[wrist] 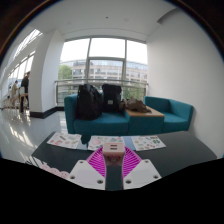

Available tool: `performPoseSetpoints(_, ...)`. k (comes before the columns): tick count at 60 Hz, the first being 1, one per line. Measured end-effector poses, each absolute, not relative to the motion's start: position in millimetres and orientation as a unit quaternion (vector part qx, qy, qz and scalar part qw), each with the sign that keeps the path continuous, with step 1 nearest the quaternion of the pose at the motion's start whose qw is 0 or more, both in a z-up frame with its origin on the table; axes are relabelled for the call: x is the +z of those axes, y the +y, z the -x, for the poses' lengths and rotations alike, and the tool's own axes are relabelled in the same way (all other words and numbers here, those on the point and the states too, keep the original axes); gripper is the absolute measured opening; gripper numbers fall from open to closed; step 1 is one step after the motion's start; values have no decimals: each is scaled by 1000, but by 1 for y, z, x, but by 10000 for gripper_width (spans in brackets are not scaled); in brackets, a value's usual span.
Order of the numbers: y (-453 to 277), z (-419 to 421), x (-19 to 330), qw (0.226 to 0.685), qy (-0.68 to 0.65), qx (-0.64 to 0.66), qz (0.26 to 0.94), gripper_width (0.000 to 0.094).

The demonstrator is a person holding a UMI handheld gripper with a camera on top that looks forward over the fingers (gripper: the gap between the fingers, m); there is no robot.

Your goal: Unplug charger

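Two white fingers (88, 172) of the gripper (113, 165) rise from the bottom of the gripper view, their magenta pads (97, 160) facing each other across a narrow gap. Between the tips sits a small white block with a reddish mark, probably the charger (114, 149), though it is too small to be sure; the pads appear to press on it from both sides, so the tongs look closed on it. It sits just above a dark tabletop (60, 152) that spreads beneath the fingers. Printed sheets (68, 141) lie flat on the far part of that table, beyond the fingertips, to both sides. Past the table stands a teal sofa (120, 116), with two dark bags (90, 100) on its seat at one end. Behind the sofa, tall windows (100, 62) show green trees outside. A person (24, 88) stands well off to one side on the glossy floor (25, 130).
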State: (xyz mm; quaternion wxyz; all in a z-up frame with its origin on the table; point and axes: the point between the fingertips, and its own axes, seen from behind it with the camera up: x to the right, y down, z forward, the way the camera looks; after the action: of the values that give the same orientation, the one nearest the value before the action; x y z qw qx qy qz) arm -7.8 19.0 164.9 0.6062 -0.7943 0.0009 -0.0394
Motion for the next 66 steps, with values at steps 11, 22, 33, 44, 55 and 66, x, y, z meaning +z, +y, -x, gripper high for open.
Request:
performPoseSetpoints(11,4,-13,59,535,16,-26,844,165)
performPoseSetpoints(22,-7,-21,10,492,37,-11,870,214)
performPoseSetpoints(33,-4,-23,4,483,27,-19,875,284)
performPoseSetpoints(44,-1,-23,11,479,28,-22,877,427)
performPoseSetpoints(55,-12,-13,83,528,29,-16,849,520)
performPoseSetpoints(66,-61,5,181,590,33,-6,807,672)
